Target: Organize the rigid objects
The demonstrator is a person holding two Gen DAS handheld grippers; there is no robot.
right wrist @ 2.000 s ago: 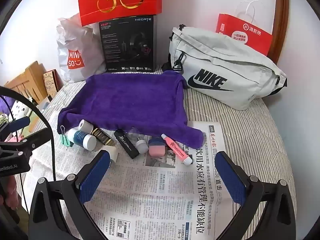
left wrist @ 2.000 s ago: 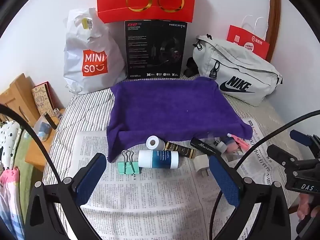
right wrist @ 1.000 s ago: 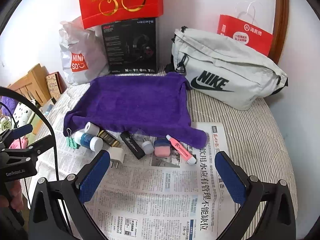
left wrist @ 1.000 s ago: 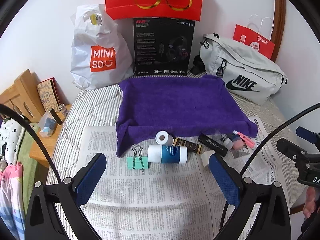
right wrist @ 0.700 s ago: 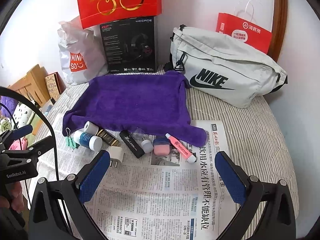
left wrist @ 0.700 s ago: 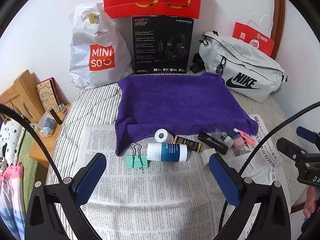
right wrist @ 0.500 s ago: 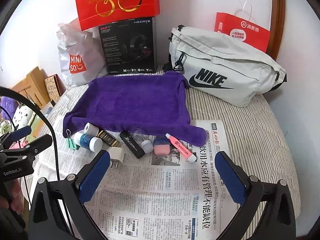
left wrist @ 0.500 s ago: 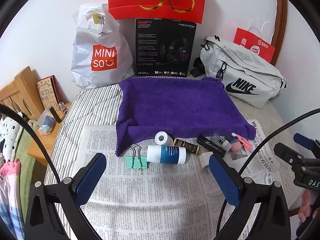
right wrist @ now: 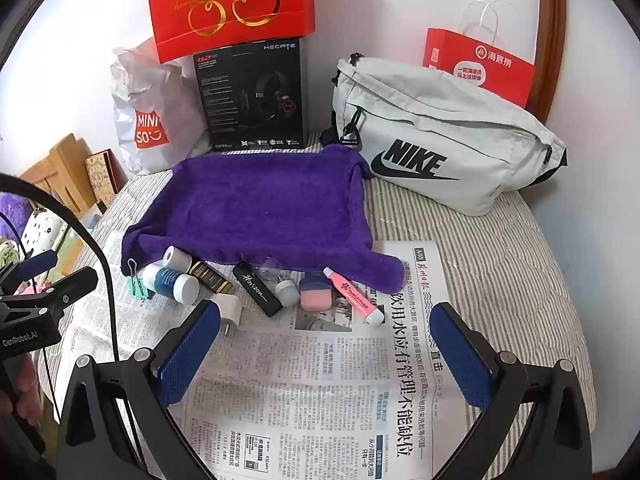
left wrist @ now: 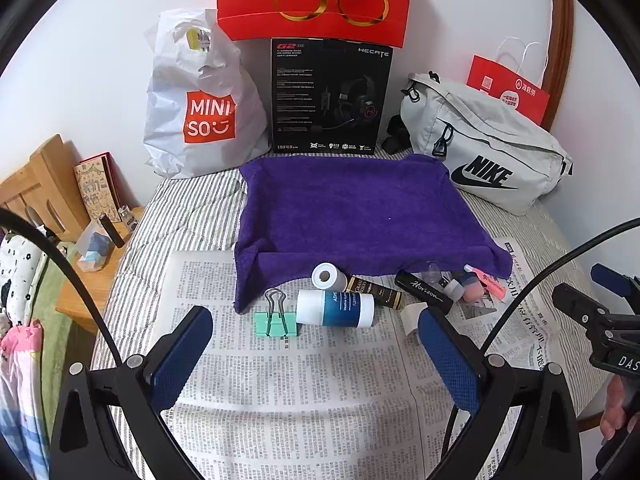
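Both views have drifted slightly; the objects lie unmoved

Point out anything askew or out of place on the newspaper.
The small items lie jumbled along the purple towel's front edge: blue-and-white bottle tipped on its side, black Horizon tube and pink highlighter at angles. The towel's corner sags over the newspaper. Nothing spilled.

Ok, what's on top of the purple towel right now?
Nothing rests on the purple towel. The small clear item sits at its front hem; whatever the towel covers is hidden.
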